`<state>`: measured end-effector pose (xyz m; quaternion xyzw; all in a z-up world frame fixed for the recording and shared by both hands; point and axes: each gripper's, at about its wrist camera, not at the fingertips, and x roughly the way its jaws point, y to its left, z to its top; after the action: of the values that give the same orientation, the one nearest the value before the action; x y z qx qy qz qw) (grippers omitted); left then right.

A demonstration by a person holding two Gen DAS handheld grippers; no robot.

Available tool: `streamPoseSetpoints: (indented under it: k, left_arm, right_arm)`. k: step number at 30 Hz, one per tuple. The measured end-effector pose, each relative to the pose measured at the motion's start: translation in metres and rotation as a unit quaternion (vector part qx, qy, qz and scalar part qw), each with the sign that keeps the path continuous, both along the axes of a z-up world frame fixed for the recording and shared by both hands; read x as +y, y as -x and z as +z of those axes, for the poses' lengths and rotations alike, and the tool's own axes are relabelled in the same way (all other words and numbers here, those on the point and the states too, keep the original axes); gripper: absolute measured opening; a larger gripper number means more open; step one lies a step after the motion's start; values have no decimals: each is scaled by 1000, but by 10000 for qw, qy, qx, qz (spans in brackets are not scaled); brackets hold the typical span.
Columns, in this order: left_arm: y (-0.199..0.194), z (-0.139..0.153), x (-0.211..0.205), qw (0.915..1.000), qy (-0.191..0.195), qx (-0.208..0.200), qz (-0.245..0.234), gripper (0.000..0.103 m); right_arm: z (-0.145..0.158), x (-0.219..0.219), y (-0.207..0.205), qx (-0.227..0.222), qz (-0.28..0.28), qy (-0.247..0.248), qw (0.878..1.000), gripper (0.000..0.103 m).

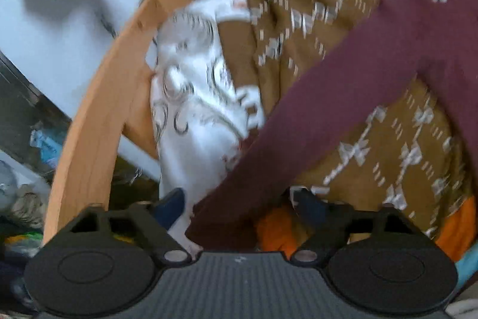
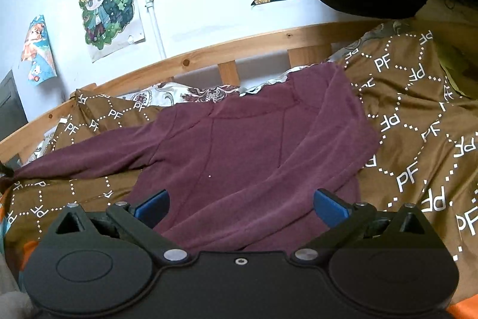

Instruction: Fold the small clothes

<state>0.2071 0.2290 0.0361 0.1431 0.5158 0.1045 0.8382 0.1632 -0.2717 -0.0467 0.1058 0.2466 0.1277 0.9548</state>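
Lying flat on the brown blanket (image 2: pixel 418 121), the dark red top (image 2: pixel 254 145) has its body spread out so that it can be folded, and one long sleeve (image 2: pixel 77 157) stretches far to the left side of the right wrist view. The blanket covers a bed with a wooden frame (image 2: pixel 209 50), which gives a wide, soft surface for the work.

The right gripper (image 2: pixel 240 204) hovers just above the lower edge of the top with its jaws wide open and nothing between them; I judge it is free for a new grasp.

In the blurred left wrist view, the left gripper (image 1: pixel 240 201) is at the end of the sleeve. The cuff lies between its blue fingers (image 1: pixel 170 207), but they stand apart and I cannot see them pressing the cloth. Probably this sleeve must be brought across the body next.
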Motion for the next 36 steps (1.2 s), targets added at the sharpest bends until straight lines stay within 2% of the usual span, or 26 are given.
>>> streamPoseSetpoints:
  k: [1, 4, 5, 7, 9, 13, 16, 20, 22, 24, 28, 31, 36]
  left_arm:
    - [-5, -3, 2, 9998, 79, 154, 29, 67]
    - [-5, -3, 4, 9989, 337, 325, 73, 24]
    - [-4, 1, 3, 9986, 399, 328, 50, 21]
    - [-2, 13, -3, 9994, 240, 268, -14, 11]
    - [4, 26, -9, 9996, 42, 274, -99, 9]
    - [0, 53, -25, 9993, 18, 342, -156, 7]
    - [-3, 78, -48, 9985, 347, 282, -306, 4]
    - [-3, 106, -97, 9918, 883, 78, -925, 3]
    - [-2, 115, -133, 9858, 957, 8, -1379, 3]
    - [-1, 119, -172, 9758, 1116, -7, -1882, 3]
    - [-8, 106, -246, 9529, 1441, 124, -2667, 3]
    - [-17, 89, -295, 9382, 1678, 249, -3018, 3]
    - [-42, 32, -359, 9243, 1815, 635, -3297, 3]
  right_arm:
    - [-1, -1, 0, 28, -16, 21, 10000, 102]
    - [-6, -5, -3, 137, -111, 54, 9998, 102]
    - [-7, -8, -4, 183, -146, 17, 9997, 102]
    - [-8, -13, -5, 218, -219, -100, 9995, 102]
    - [-8, -17, -6, 218, -286, -234, 9991, 102]
    - [-8, -21, -7, 256, -369, -414, 9981, 102]
    - [-8, -22, -7, 314, -377, -539, 9973, 102]
    - [-8, -22, -7, 387, -354, -583, 9969, 102]
    - [-7, -22, -6, 382, -350, -584, 9969, 102]
    - [-6, -23, -4, 365, -385, -597, 9968, 102]
    - [-4, -31, -4, 432, -592, -663, 9951, 102]
    - [-5, -41, -4, 536, -857, -764, 9919, 102]
    - [-9, -67, -4, 868, -1315, -952, 9829, 102]
